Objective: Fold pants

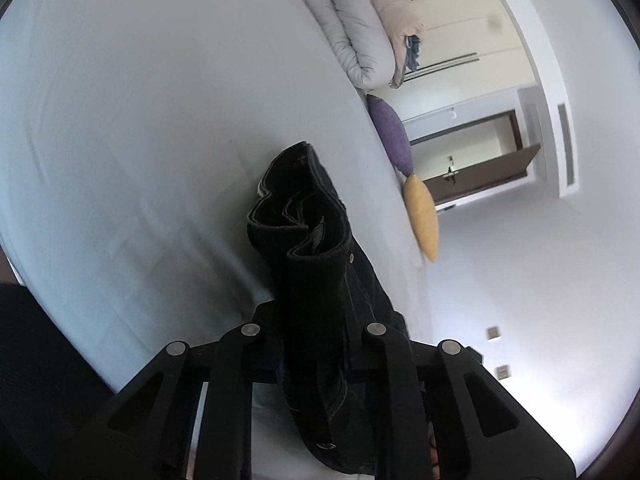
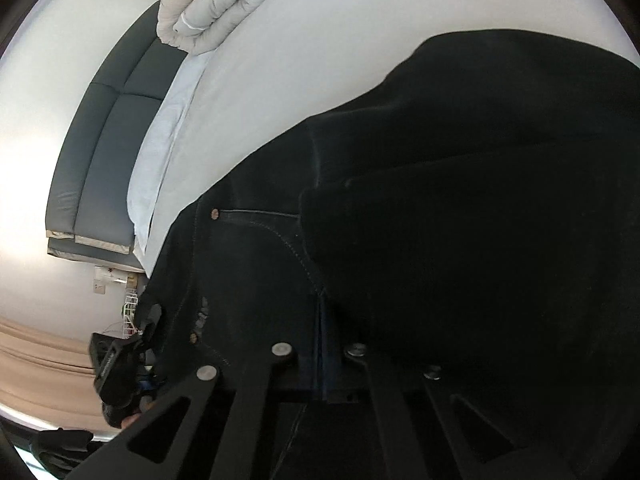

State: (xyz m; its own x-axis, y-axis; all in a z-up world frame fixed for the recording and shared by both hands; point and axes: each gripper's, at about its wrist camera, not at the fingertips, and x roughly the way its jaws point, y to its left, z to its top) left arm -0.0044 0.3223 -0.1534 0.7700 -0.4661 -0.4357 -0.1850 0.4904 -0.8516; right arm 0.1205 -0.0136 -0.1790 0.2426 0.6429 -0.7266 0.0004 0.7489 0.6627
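Black denim pants (image 1: 308, 240) are lifted over a white bed (image 1: 140, 120). In the left wrist view my left gripper (image 1: 316, 344) is shut on the bunched waistband end, and folded layers with a rivet button stick out past the fingers. In the right wrist view my right gripper (image 2: 320, 360) is shut on the pants (image 2: 440, 200) near a front pocket with copper rivets. The dark cloth fills most of that view and hides the fingertips. The left gripper (image 2: 120, 364) shows at the lower left of the right wrist view, holding the cloth's edge.
A rolled grey and beige duvet (image 1: 360, 28) lies at the far end of the bed, also seen in the right wrist view (image 2: 216, 4). A purple cushion (image 1: 390, 132) and a yellow cushion (image 1: 422, 216) sit at the bed's edge. A dark headboard (image 2: 104, 160) lines the wall.
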